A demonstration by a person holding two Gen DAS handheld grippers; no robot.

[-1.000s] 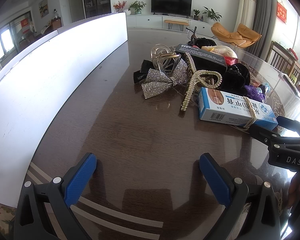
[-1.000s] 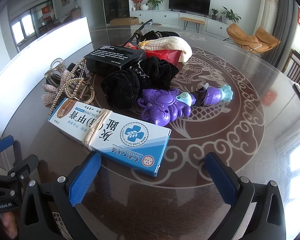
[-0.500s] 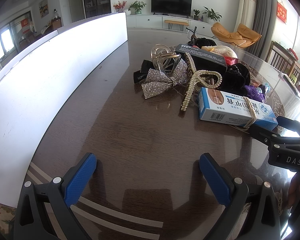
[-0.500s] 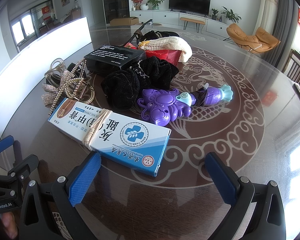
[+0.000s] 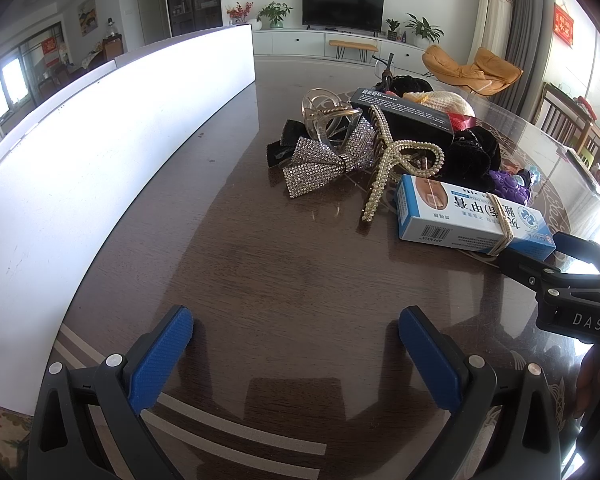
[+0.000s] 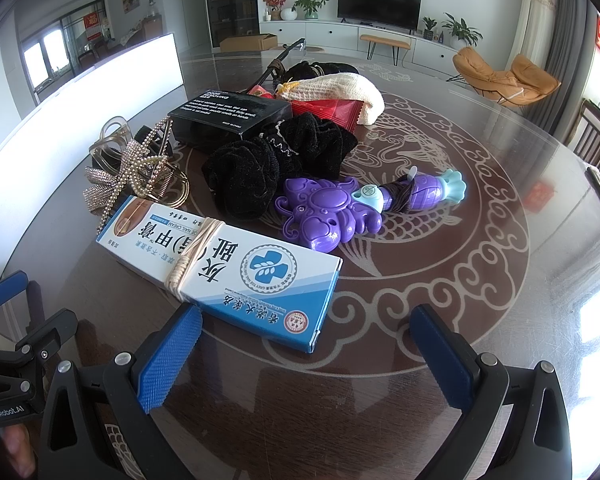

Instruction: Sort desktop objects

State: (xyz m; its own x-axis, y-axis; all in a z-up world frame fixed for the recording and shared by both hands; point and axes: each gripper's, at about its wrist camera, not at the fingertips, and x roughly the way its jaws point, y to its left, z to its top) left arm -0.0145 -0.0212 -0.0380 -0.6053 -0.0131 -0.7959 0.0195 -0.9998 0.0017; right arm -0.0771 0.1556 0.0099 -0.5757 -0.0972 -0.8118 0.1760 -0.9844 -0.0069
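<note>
- Left gripper [image 5: 296, 354]: jaws spread wide, nothing between the blue pads; only bare dark tabletop [image 5: 260, 264] shows in the gap. It sits low over the table, pointing along the surface towards the pile, and is well short of every object.
- Right gripper [image 6: 306, 350]: jaws likewise spread wide and holding nothing. It is low and level, with the near end of the blue-and-white medicine box [image 6: 224, 264] lying just ahead of the gap, closer to the left pad. Contact between pad and box cannot be confirmed.
- In the left wrist view, the right gripper's black body enters from the right edge just beside the box's far end; fingers of a hand [image 5: 592, 376] show beneath it.
- In the right wrist view, the left gripper's body is at the lower left edge, with part of a hand [image 6: 14, 452] under it.
- Medicine box: lies flat, bound by a rubber band [image 6: 192, 256] around its middle.
- Just beyond the box: purple plastic toy [image 6: 332, 212] and black scrunchie [image 6: 280, 164], touching each other.
- To the left of these: rhinestone bow [image 5: 328, 156], pearl hair claw [image 5: 392, 156] and clear hair claw [image 5: 328, 116], heaped together.
- Behind: black carton [image 6: 230, 114], red packet [image 6: 332, 110] and cream knitted item [image 6: 340, 88], stacked closely.
- A white panel [image 5: 100, 152] stands along the table's left edge.
</note>
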